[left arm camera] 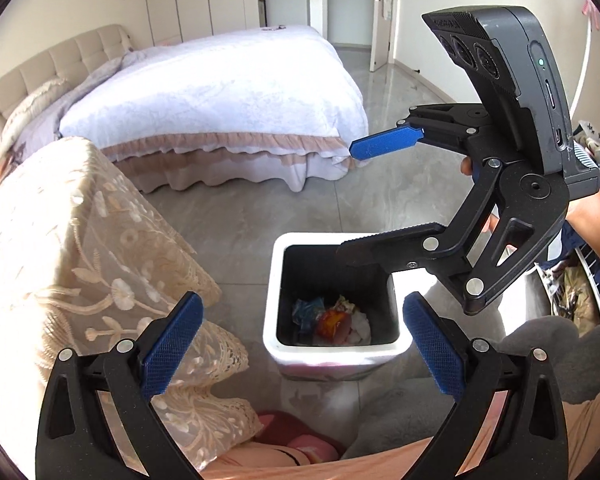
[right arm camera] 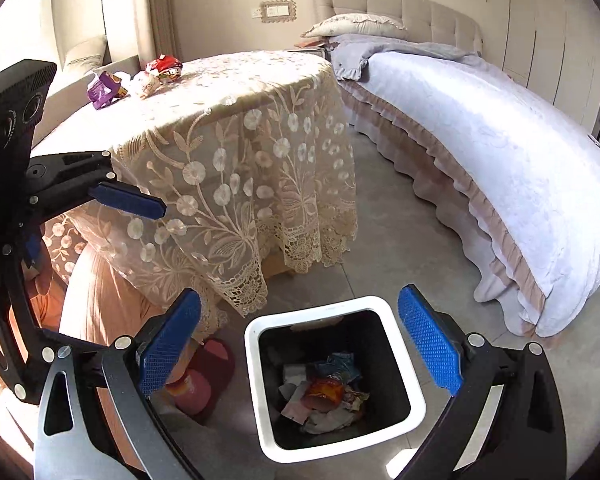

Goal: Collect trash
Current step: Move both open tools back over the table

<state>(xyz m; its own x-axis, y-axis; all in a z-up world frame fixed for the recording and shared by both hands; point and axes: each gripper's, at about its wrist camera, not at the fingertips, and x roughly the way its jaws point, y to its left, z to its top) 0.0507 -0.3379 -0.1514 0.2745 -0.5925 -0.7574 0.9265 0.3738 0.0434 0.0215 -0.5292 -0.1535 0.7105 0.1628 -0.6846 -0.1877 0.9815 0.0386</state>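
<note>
On the left, we are looking at the table (right arm camera: 204,92) under its lace cloth, where three pieces of trash are lying near the far corner: a purple wrapper (right arm camera: 102,89), a pale crumpled wrapper (right arm camera: 147,83) just beside it, and a red packet (right arm camera: 165,67) touching that one. These are what we judge to be left. We are holding the left gripper (left arm camera: 300,344) with its blue fingers spread wide and nothing between them, hovering above the bin's near side. Moving toward the middle, the white-rimmed trash bin (right arm camera: 256,384) is standing on the floor beside the table, and crumpled wrappers (right arm camera: 324,394) are already lying at its bottom, so part of the collecting looks done. Further right, we are keeping the right gripper (right arm camera: 300,344) above the bin, its jaws likewise wide apart and empty. To the far right the bed (right arm camera: 500,140) is running along the wall.
</note>
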